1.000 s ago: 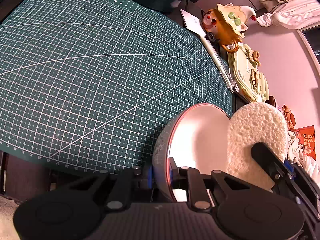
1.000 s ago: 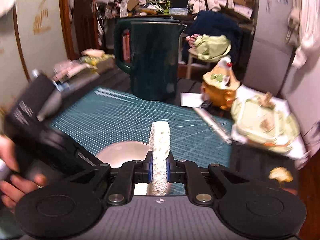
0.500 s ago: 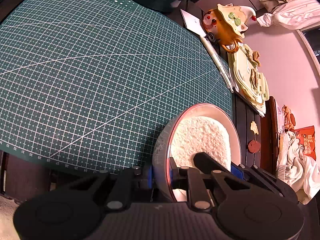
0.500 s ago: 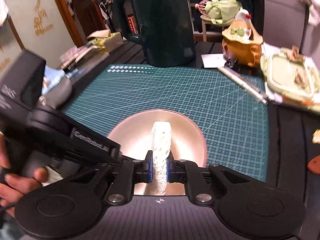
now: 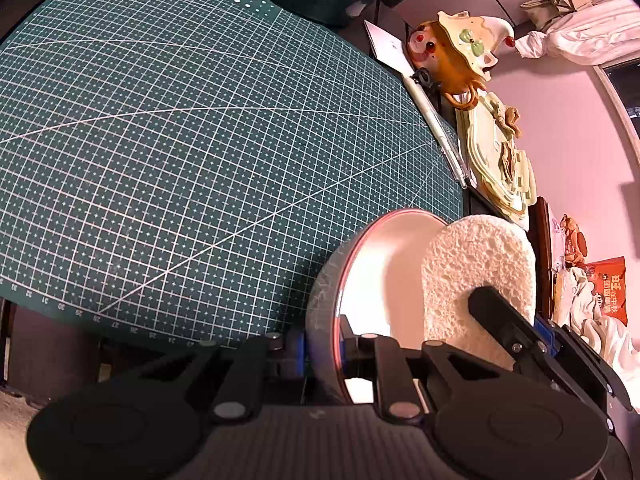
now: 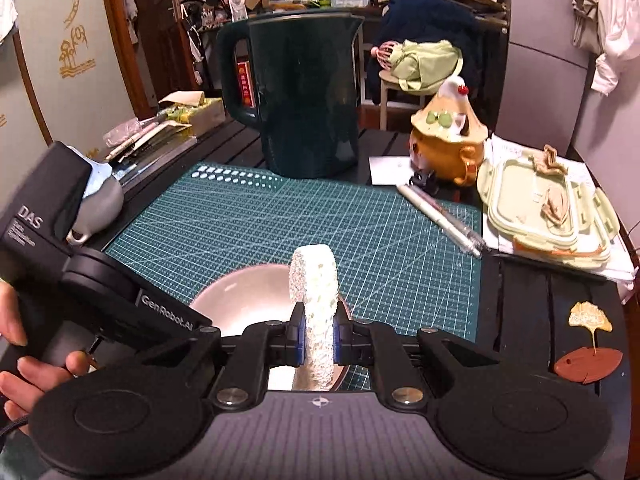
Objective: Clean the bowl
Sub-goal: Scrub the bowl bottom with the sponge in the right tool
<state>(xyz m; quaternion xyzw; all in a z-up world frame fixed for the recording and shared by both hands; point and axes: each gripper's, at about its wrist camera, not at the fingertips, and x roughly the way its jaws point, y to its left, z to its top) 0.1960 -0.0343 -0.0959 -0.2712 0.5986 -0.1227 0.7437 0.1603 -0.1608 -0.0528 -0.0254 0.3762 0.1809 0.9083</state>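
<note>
Cluttered room behind a dark tabletop (image 6: 532, 304), with a green cutting mat (image 5: 192, 152) as landmark. At the mat's near edge, toward its pen-side corner, I hold the bowl (image 5: 372, 280) tilted on its side: my left gripper (image 5: 322, 354) has its fingers clamped on the bowl's rim. My right gripper (image 6: 318, 338) has its fingers closed on the white sponge (image 6: 314, 292), which stands on edge above the bowl's far rim. Beyond the mat stands a dark green jug (image 6: 304, 96).
</note>
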